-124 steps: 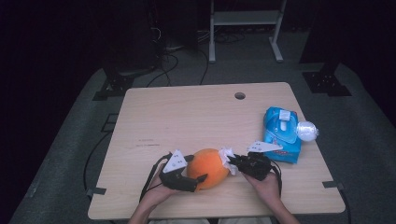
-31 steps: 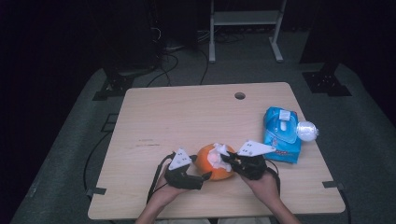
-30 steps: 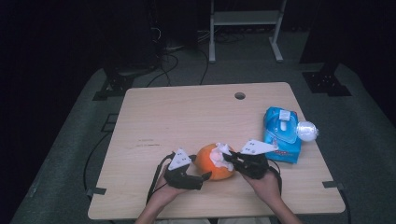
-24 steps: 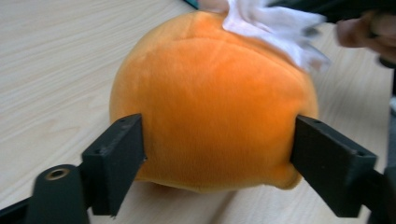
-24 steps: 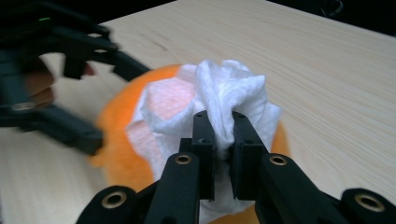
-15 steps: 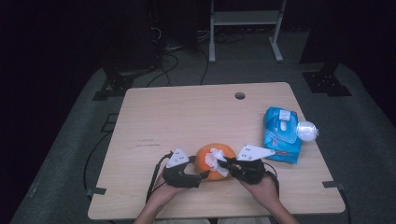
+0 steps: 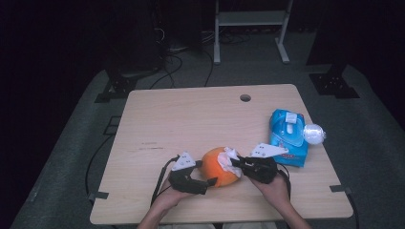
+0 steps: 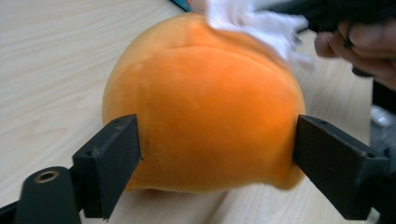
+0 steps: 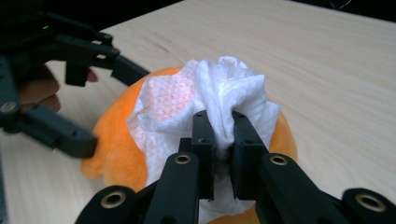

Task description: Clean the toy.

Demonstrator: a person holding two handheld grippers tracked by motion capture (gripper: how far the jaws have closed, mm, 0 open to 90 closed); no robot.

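Orange plush, the round soft toy point(image 7: 218, 166) sits near the front edge of the tabletop point(image 7: 191, 119), and it looks light and squashy, so it should give under pressure rather than slip. The left claw point(image 7: 208, 183) brackets it low at its widest part, jaws spread wide and pressed against either flank, a sound place to steady it. The right claw point(image 9: 219, 135) is pinched tight on a bunched white wipe point(image 9: 205, 102), thin and limp, lying on the toy's top; it probably needs only light pressure.
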